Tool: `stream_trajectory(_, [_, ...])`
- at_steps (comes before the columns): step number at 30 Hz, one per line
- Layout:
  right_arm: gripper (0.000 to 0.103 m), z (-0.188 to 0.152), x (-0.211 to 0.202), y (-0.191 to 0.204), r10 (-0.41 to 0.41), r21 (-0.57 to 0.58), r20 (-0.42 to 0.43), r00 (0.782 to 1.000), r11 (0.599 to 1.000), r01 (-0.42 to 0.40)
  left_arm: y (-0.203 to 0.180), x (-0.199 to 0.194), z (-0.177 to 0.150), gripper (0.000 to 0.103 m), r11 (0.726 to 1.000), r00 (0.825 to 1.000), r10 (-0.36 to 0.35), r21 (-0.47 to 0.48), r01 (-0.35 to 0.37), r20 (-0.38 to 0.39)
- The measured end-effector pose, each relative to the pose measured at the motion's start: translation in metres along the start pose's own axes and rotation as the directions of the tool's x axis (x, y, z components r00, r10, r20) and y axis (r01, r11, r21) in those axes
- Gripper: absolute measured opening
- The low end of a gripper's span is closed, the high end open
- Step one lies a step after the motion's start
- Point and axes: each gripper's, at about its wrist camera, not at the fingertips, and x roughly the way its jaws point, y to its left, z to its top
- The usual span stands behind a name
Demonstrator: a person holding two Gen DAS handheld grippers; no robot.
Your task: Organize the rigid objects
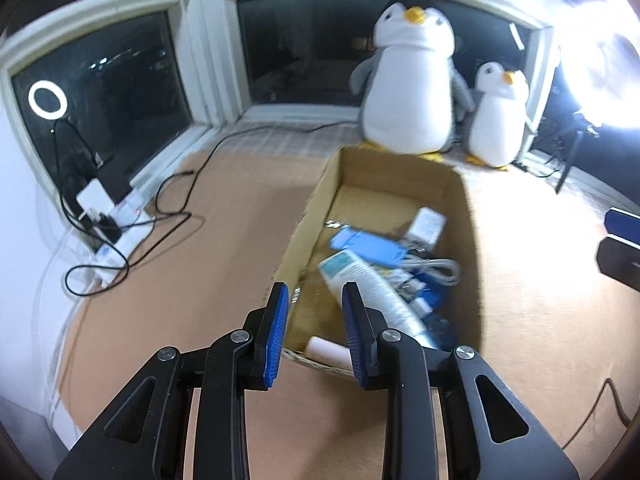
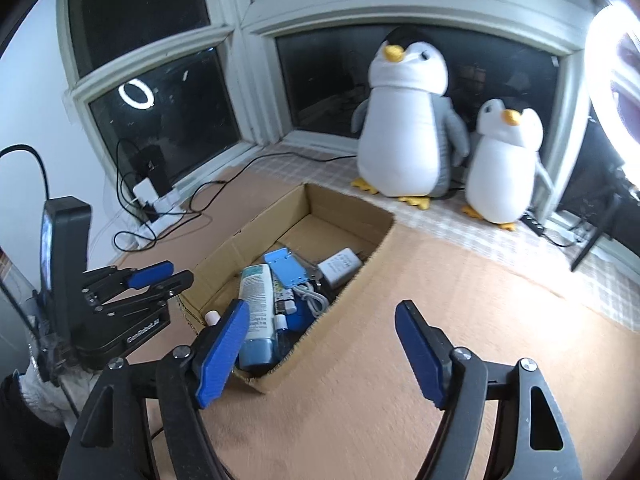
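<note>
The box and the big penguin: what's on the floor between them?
Nothing. In the right wrist view only bare checked mat lies between box and big penguin.

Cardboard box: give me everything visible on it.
The cardboard box is brown, corrugated and open-topped, a long rectangle lying flat on the tan surface, in front of two plush penguins. Walls upright, the near rim's edge ragged. Inside, touching its floor and each other: a white tube with a blue cap, a light blue flat piece, a white charger block, a coiled white cable. Neither gripper touches it.
</note>
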Motion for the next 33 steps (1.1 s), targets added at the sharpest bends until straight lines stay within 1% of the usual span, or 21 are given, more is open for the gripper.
stream_trajectory(1, [0.072, 0.000, -0.005, -0.001, -0.015, 0.006, 0.003, 1.000, 1.000, 0.015, -0.003, -0.006, 0.000, 0.027, 1.000, 1.000, -0.006, 0.006, 0.006, 0.010])
stream_trajectory(3, [0.074, -0.002, -0.016, -0.002, -0.043, 0.026, 0.012, 0.999, 0.999, 0.043, -0.009, -0.019, 0.001, 0.035, 1.000, 0.999, -0.019, 0.017, 0.018, 0.029])
stream_trajectory(4, [0.076, -0.004, -0.021, -0.003, -0.057, 0.036, 0.017, 0.998, 0.998, 0.056, -0.012, -0.025, 0.001, 0.043, 1.000, 0.999, -0.024, 0.021, 0.024, 0.041])
stream_trajectory(5, [0.077, -0.005, -0.027, -0.004, -0.071, 0.045, 0.023, 0.997, 0.997, 0.070, -0.015, -0.031, 0.001, 0.046, 0.999, 0.998, -0.030, 0.025, 0.028, 0.051])
stream_trajectory(7, [0.083, -0.009, -0.039, -0.004, -0.107, 0.059, 0.036, 0.994, 0.993, 0.104, -0.022, -0.043, 0.001, 0.047, 0.999, 0.997, -0.037, 0.042, 0.034, 0.068])
stream_trajectory(9, [0.086, -0.011, -0.048, -0.004, -0.158, 0.064, 0.046, 0.986, 0.986, 0.155, -0.027, -0.052, 0.001, 0.053, 0.998, 0.996, -0.039, 0.053, 0.035, 0.080])
stream_trajectory(11, [0.087, -0.014, -0.057, -0.004, -0.206, 0.075, 0.053, 0.977, 0.977, 0.202, -0.031, -0.060, 0.001, 0.057, 0.997, 0.995, -0.047, 0.060, 0.042, 0.091])
stream_trajectory(14, [0.088, -0.019, -0.070, -0.005, -0.250, 0.100, 0.063, 0.966, 0.965, 0.243, -0.037, -0.070, 0.000, 0.064, 0.996, 0.993, -0.057, 0.069, 0.051, 0.099])
stream_trajectory(18, [0.088, -0.027, -0.081, -0.006, -0.293, 0.127, 0.066, 0.954, 0.951, 0.283, -0.043, -0.076, 0.000, 0.066, 0.995, 0.993, -0.066, 0.082, 0.058, 0.101])
stream_trajectory(20, [0.088, -0.030, -0.085, -0.006, -0.312, 0.126, 0.074, 0.947, 0.945, 0.301, -0.046, -0.078, -0.001, 0.072, 0.994, 0.992, -0.071, 0.091, 0.062, 0.102])
stream_trajectory(27, [0.088, -0.035, -0.096, -0.007, -0.331, 0.147, 0.090, 0.939, 0.937, 0.316, -0.051, -0.084, -0.001, 0.072, 0.992, 0.990, -0.086, 0.104, 0.075, 0.109])
stream_trajectory(33, [0.089, -0.037, -0.097, -0.009, -0.344, 0.165, 0.086, 0.935, 0.931, 0.327, -0.052, -0.086, 0.000, 0.073, 0.991, 0.990, -0.089, 0.107, 0.077, 0.111])
